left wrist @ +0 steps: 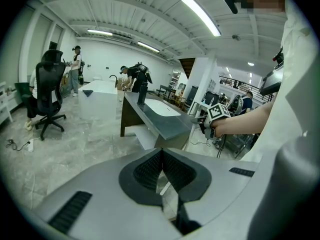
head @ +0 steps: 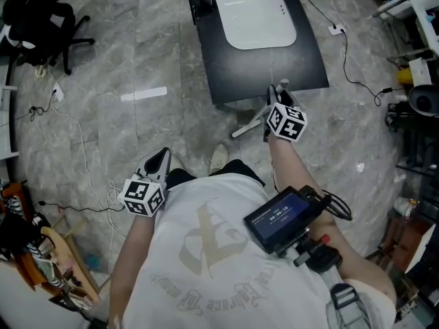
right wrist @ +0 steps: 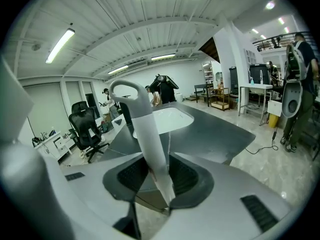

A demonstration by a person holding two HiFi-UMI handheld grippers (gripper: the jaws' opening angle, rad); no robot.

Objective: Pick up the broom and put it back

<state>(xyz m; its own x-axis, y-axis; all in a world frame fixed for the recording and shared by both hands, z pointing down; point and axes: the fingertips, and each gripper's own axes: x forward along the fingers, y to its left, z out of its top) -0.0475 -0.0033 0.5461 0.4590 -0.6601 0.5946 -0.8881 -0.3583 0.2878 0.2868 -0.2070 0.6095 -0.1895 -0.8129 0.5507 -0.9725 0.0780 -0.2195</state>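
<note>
Left gripper [head: 160, 157] rests by the hip, jaws together, empty; right gripper [head: 278, 93], held forward, clamps the broom handle [right wrist: 150, 134].

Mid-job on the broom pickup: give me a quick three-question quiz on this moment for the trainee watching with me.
1. Multiple choice: what stands between the jaws of the right gripper? A) a cable B) the broom handle C) nothing
2. True or false: the left gripper is also on the broom handle.
3. Fill in: in the head view, the right gripper is at the near edge of the dark ___.
Key: 1 B. 2 false, its jaws are together with nothing between them. 3 table.
</note>
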